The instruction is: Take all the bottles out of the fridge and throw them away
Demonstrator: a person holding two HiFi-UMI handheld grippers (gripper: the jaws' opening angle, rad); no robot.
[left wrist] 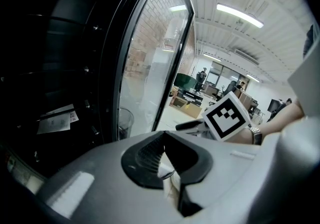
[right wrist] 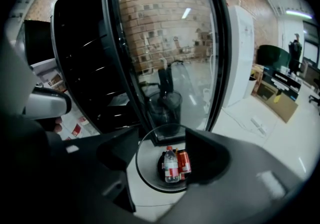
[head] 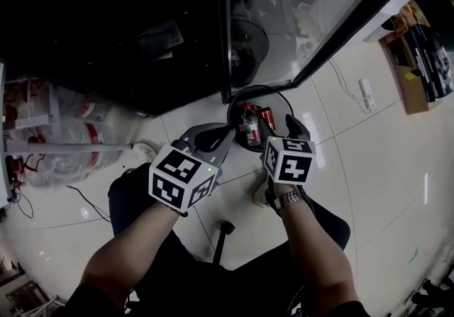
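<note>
Hovering both grippers above the bin, bottle lying inside it.
Nearest, left gripper [left wrist: 163,135] is sitting w/ jaws pressed together on nothing. Right gripper [head: 281,128] is hanging w/ jaws spread wide and empty, framing the clear bin [right wrist: 142,168] well below. In the bin the bottle [right wrist: 171,165] is resting against a red can [right wrist: 184,162], cap end up and toward the fridge door [head: 298,18], long axis approx upright, maybe leaning. Prob. a light, thin-walled plastic bottle w/ a slick label that's giving under squeeze, so I'd be gripping mid-body, across the long axis. Beyond, the fridge interior [head: 106,25] is showing too dark to tell if more are left.
</note>
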